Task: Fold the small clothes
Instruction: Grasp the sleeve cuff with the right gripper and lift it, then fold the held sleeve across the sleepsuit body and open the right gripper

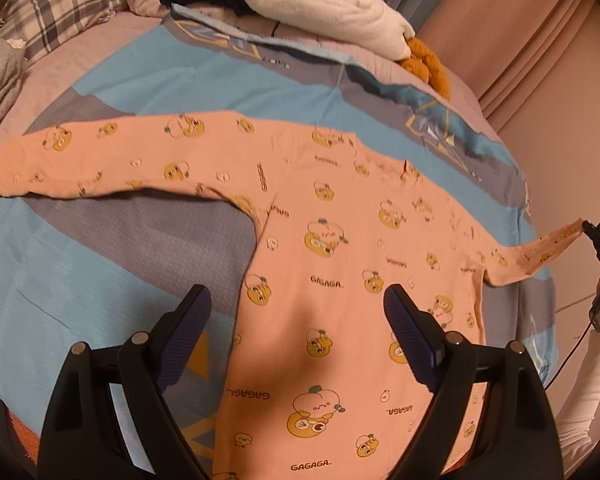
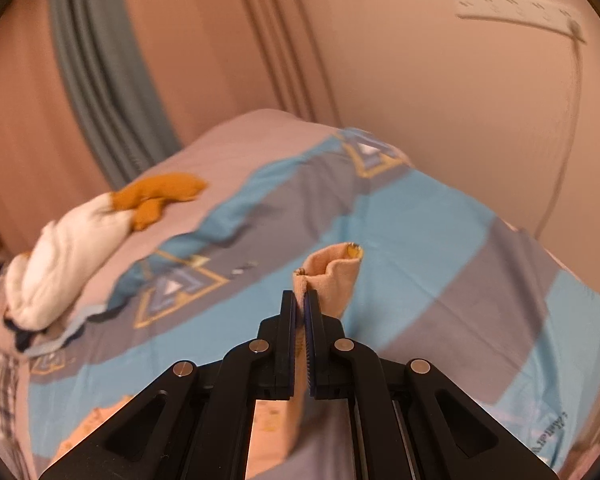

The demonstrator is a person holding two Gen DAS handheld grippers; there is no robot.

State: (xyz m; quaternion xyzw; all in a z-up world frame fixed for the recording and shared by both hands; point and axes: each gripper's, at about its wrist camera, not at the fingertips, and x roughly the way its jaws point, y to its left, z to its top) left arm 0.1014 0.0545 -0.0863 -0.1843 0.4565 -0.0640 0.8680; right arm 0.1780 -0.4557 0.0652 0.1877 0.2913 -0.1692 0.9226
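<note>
A small orange long-sleeved top [image 1: 340, 248] with cartoon prints lies spread flat on the bed, its left sleeve [image 1: 100, 160] stretched out to the left. My left gripper [image 1: 298, 308] is open and empty, hovering over the top's lower body. My right gripper [image 2: 303, 300] is shut on the cuff of the right sleeve [image 2: 332, 272] and holds it lifted off the bed; it also shows in the left wrist view [image 1: 592, 232] at the far right, with the sleeve [image 1: 540, 252] pulled out toward it.
A blue and grey patterned bedspread [image 1: 120, 248] covers the bed. A pile with a white fleece garment [image 1: 324, 4], dark clothes and an orange-brown item [image 1: 428, 60] lies at the far side. A plaid pillow [image 1: 56, 4] is at the top left. A wall stands close on the right.
</note>
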